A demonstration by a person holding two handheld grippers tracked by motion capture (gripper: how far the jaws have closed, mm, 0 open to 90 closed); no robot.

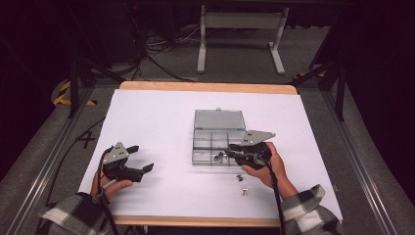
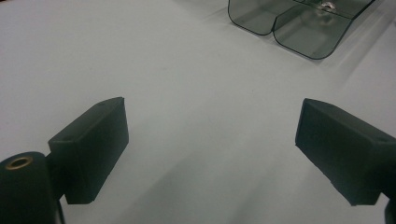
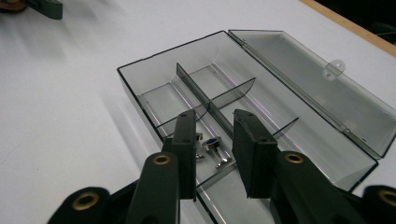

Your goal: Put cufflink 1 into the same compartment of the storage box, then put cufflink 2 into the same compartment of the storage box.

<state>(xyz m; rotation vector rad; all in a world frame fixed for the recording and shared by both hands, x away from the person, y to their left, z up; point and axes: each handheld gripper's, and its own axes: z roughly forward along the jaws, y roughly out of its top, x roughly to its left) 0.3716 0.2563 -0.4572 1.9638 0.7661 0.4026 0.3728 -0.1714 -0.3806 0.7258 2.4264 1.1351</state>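
While small silver metal parts (image 3: 212, 150) already lie in a near compartment of the clear grey plastic divided box (image 1: 218, 142), the right hand-held gripper (image 3: 212, 149) hovers slightly spread and empty above them, the left hand-held gripper (image 2: 210, 140) rests spread wide, and two parts (image 1: 242, 185) wait on the white desk (image 1: 156, 127).

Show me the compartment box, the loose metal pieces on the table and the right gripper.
compartment box (image 3: 154, 91), right gripper view, left wall
loose metal pieces (image 1: 244, 192), high view, nearest piece on the table
right gripper (image 3: 214, 154), right gripper view, midway between fingertips

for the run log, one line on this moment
right tool: open over clear box, metal pieces in it | left tool: open, idle | loose pieces on table
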